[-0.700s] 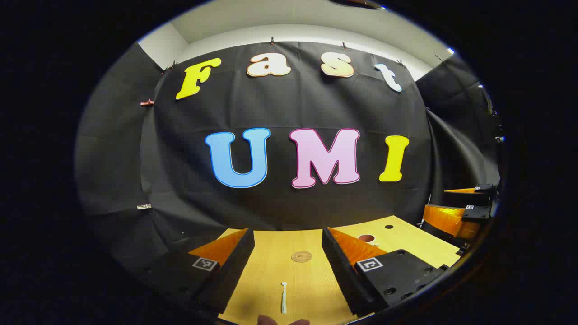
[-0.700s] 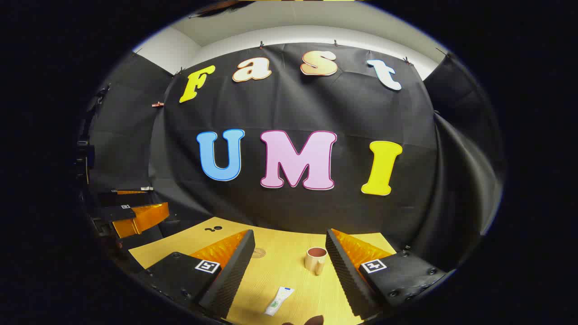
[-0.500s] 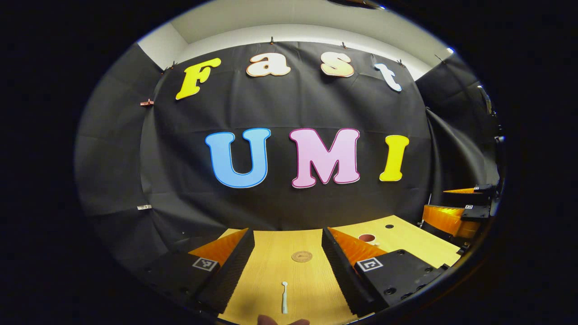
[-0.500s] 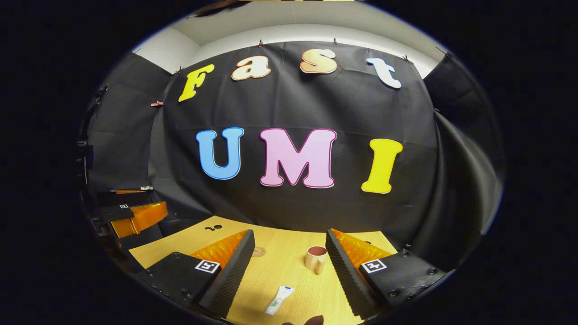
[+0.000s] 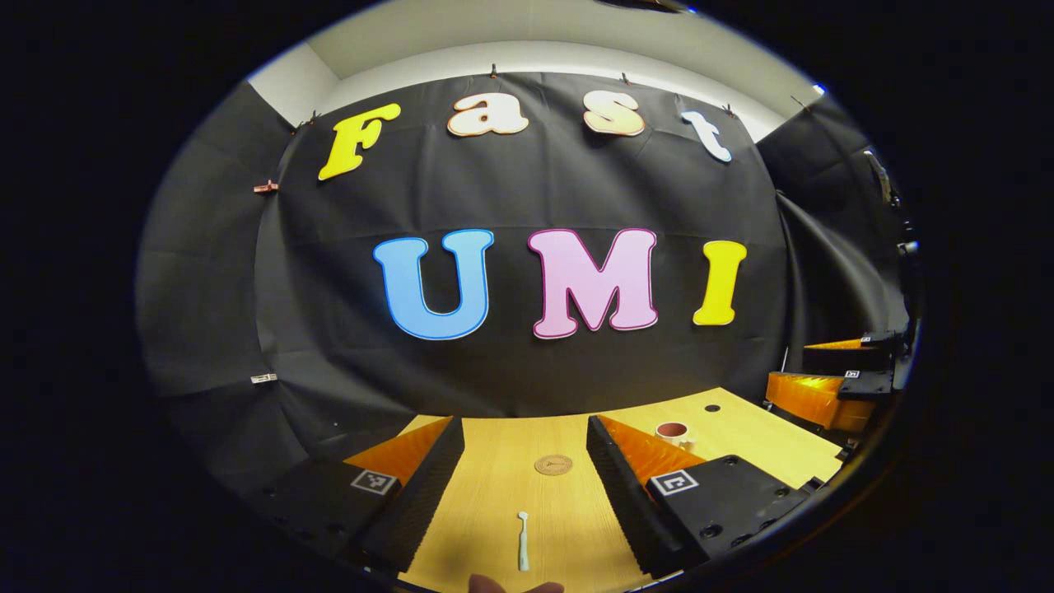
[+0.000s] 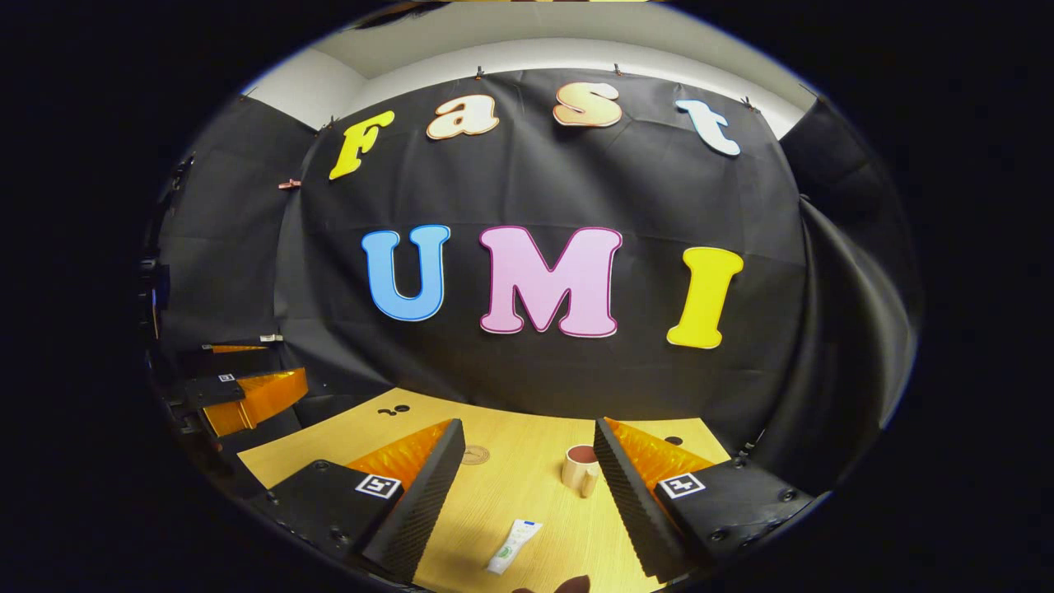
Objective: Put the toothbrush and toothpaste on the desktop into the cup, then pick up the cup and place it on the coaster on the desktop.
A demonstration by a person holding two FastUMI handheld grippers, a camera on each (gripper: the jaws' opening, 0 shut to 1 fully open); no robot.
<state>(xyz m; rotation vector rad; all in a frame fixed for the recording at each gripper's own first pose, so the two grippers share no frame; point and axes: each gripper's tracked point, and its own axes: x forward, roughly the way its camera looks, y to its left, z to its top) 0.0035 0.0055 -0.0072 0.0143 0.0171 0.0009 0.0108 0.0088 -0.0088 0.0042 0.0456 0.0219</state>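
Compared with the frames 0.7 s earlier, both views have tipped slightly downward: the desktop fills a little more of the lower frame, the cup has slid from the finger's edge to clear wood in the left gripper view, and the objects themselves have not moved.

Left gripper view, near to far. The left gripper (image 5: 525,461) is level and pointed at the booth wall, fingers wide apart with nothing between them, above the wooden desktop (image 5: 494,494). At bottom centre a fingertip of the person's hand (image 5: 487,584) edges into frame. Just beyond lies the toothbrush (image 5: 522,539), flat, lengthwise between the fingers, head away from the camera. Farther on, at lower centre, sits the round coaster (image 5: 552,464), bare. To the right, past the right-hand finger, stands the cup (image 5: 673,431), upright. At the right edge the right gripper (image 5: 832,387) hangs off the desk's side.

Right gripper view, near to far. The right gripper (image 6: 529,461) is likewise level, fingers spread and holding nothing. The toothpaste (image 6: 512,546) lies flat at bottom centre, tilted up to the right. Beyond it the cup (image 6: 580,468) stands upright, handle toward the camera, just beside the right-hand finger. The coaster (image 6: 475,455) peeks out by the left-hand finger. The left gripper (image 6: 247,387) shows at the left edge.
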